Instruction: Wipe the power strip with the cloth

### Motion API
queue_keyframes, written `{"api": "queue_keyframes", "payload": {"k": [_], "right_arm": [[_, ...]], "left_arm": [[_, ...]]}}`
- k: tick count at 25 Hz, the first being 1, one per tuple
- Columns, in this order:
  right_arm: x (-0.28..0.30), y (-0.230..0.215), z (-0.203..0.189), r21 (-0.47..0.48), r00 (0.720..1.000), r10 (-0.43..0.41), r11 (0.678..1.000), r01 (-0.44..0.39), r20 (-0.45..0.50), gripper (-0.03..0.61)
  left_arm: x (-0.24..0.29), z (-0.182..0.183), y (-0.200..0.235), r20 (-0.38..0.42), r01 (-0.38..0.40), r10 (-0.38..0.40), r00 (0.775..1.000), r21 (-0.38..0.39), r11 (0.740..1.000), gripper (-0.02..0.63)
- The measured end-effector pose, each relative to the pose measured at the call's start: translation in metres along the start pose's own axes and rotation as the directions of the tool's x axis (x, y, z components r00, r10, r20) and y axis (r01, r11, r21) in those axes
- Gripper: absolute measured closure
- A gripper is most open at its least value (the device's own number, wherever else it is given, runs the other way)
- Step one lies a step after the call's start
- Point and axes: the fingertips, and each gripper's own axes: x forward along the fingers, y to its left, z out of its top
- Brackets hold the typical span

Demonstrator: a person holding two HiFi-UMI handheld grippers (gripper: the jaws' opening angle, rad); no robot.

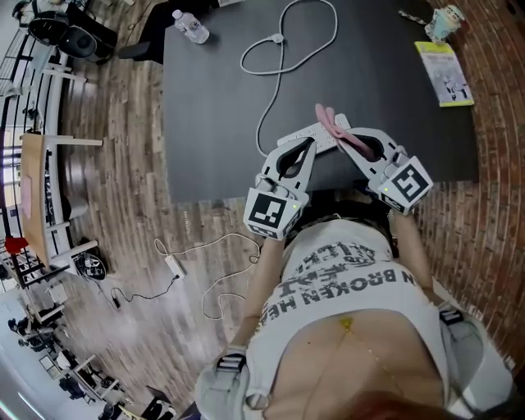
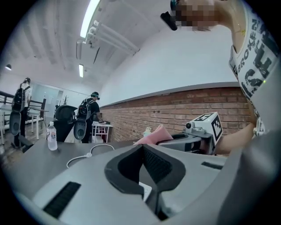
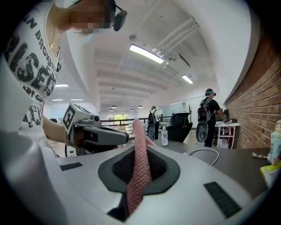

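Observation:
A white power strip lies near the front edge of the black table, and its cable loops toward the far side. My left gripper is at the strip's left part with its jaws shut. A bit of white strip shows just under the pads; I cannot tell whether anything is pinched. My right gripper is shut on a pink cloth, which stands up out of the jaws over the strip's right part. The cloth also shows in the left gripper view.
A water bottle stands at the table's far left. A yellow booklet and a small cup are at the far right. A charger with its cord lies on the wood floor. People stand in the background.

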Motion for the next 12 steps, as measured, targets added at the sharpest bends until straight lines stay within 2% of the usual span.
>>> {"api": "queue_keyframes", "payload": {"k": [12], "right_arm": [[0.0,0.01,0.015,-0.002,1.0,0.018,1.0,-0.018,0.007,0.562]], "left_arm": [[-0.003,0.016,-0.01,0.004,0.02,-0.02,1.0,0.029,0.999,0.606]]}}
